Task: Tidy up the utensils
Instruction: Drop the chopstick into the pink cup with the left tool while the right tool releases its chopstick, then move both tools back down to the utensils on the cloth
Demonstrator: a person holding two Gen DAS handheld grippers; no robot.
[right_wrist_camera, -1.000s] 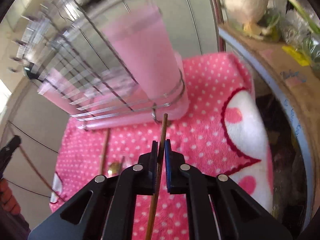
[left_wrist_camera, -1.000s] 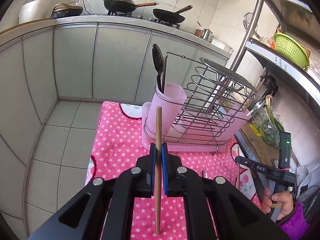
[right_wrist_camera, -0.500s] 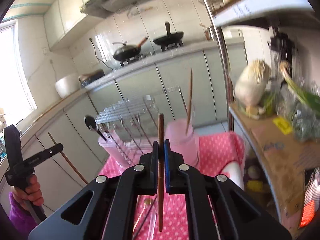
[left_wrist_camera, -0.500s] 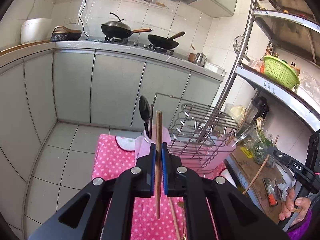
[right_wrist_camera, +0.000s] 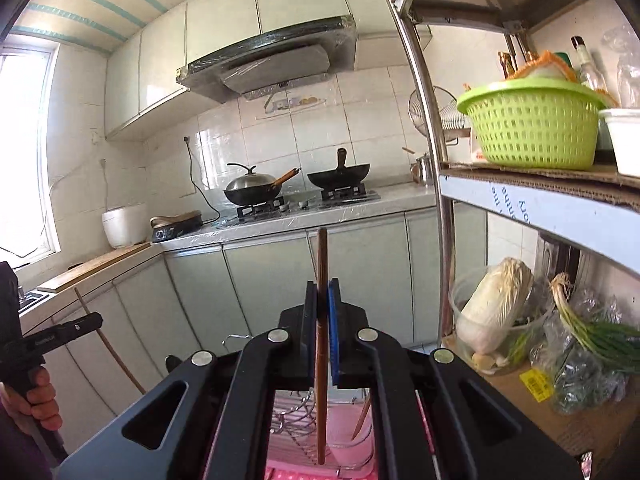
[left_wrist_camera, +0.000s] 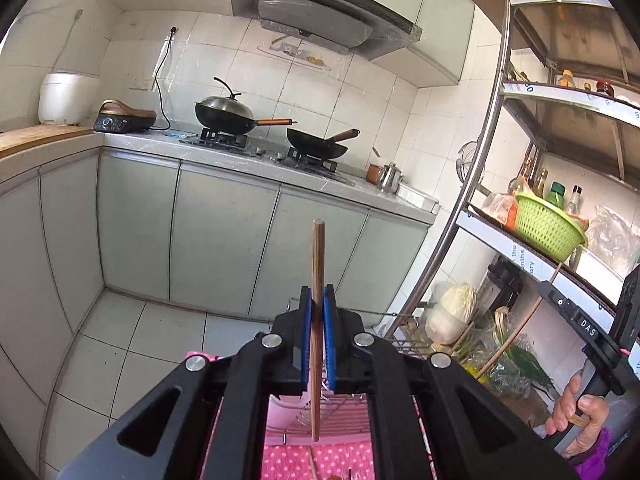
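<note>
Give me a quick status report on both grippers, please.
Left gripper shut on chopstick, upright. Right gripper shut on second chopstick. Pink holder below. Nothing in the way.

White-tiled wall behind stove. Range hood above stove, pale upper cabinets over hood. Grey-green base cabinets below stove. Tiled floor before cabinets. Bright window far left of stove. Metal shelf rack right of stove.

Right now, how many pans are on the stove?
2: a lidded wok on the side nearer the rice cooker, and an open pan beside it. None seem hidden.
</note>
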